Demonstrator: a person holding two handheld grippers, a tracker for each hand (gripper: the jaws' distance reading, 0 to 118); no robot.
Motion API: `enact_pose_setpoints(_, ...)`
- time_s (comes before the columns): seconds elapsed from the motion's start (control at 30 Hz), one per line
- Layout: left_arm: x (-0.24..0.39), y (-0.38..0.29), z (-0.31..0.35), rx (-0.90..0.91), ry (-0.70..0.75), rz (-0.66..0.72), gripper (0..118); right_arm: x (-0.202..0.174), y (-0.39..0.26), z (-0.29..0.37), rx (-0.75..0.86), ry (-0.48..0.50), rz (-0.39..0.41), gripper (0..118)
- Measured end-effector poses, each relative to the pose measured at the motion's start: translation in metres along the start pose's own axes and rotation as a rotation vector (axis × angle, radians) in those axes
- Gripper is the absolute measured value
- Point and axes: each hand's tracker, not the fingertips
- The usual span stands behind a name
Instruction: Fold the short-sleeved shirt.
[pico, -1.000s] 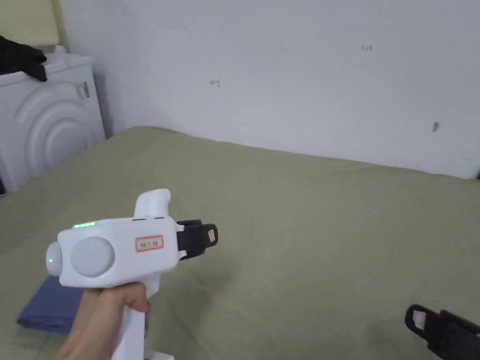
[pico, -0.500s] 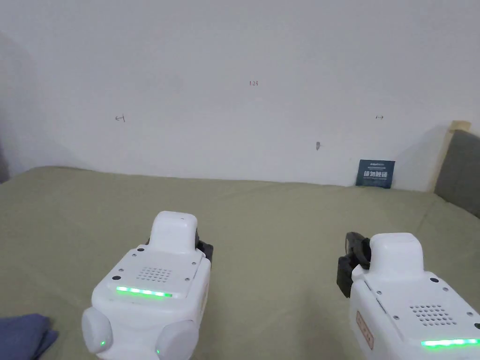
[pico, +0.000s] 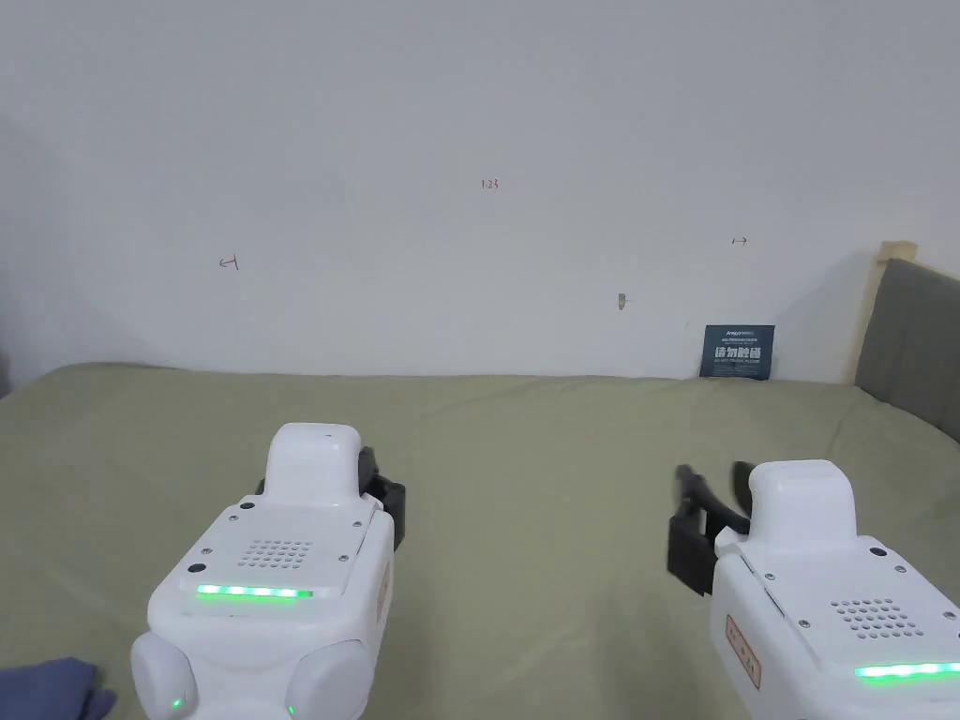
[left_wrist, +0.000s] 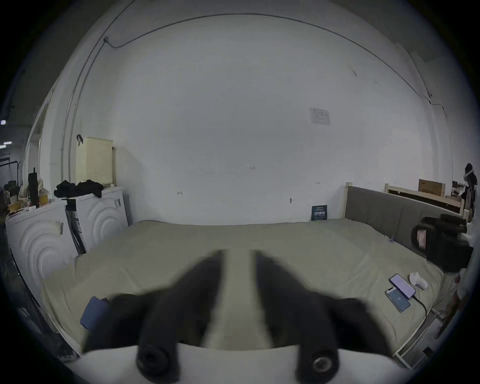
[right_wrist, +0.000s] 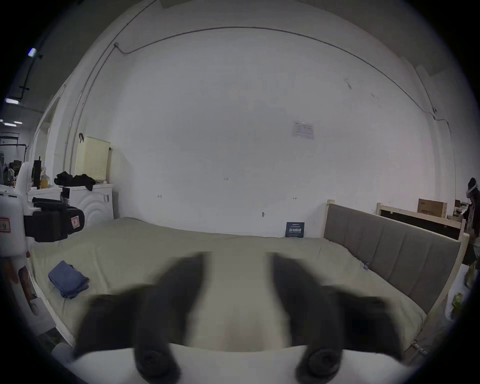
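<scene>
Basically, here's how it stood:

1. Both tools were held level and side by side over the bed, pointing at the white wall. My read: a neutral carry pose, nothing being worked.
2. The left gripper had its jaws spread with a narrow gap, bare sheet visible between them, nothing held. In the head view it sat at lower left.
3. The right gripper had its jaws spread wider, also empty. In the head view it sat at lower right.
4. The shirt was a blue folded bundle lying flat on the bed near the left front corner, well apart from both grippers. A corner of it showed at the bottom-left edge of the head view, and the left gripper view caught it beside the left jaw.
5. Judged from that, the folding looked done and the bundle parked out of the way.
6. Long axis: probably running from the bed's front edge toward the wall, slightly skewed. Fisheye distortion makes this uncertain. Collar end can't be told.
7. Two phones lay at the bed's right front edge, away from the shirt.
</scene>
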Motion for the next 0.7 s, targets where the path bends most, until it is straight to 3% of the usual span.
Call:
enact_pose_setpoints(0.03, -0.001, 0.001, 0.001, 0.003, 0.002, 0.01, 75, 0.0, 0.001, -0.003, -0.017, -0.008, 0.005, 104)
enact_pose_setpoints(0.07, -0.002, 0.001, -0.002, -0.004, 0.004, 0.028, 118, 0.0, 0.0, -0.004, -0.02, -0.018, 0.006, 118)
enact_pose_setpoints(0.13, 0.0, -0.004, -0.005, 0.075, 0.01, 0.059, 118, 0.004, -0.007, 0.003, 0.06, -0.009, 0.011, 118)
enact_pose_setpoints(0.3, -0.002, 0.007, 0.004, 0.079, 0.06, 0.006, 118, 0.001, -0.001, 0.001, 0.025, -0.044, 0.036, 118)
enact_pose_setpoints(0.5, -0.004, 0.018, 0.002, -0.058, -0.076, -0.029, 118, 0.0, 0.007, 0.0, 0.016, -0.025, 0.012, 118)
enact_pose_setpoints(0.7, 0.005, 0.014, 0.007, -0.018, -0.011, -0.083, 118, -0.001, 0.01, -0.002, 0.017, -0.014, 0.013, 118)
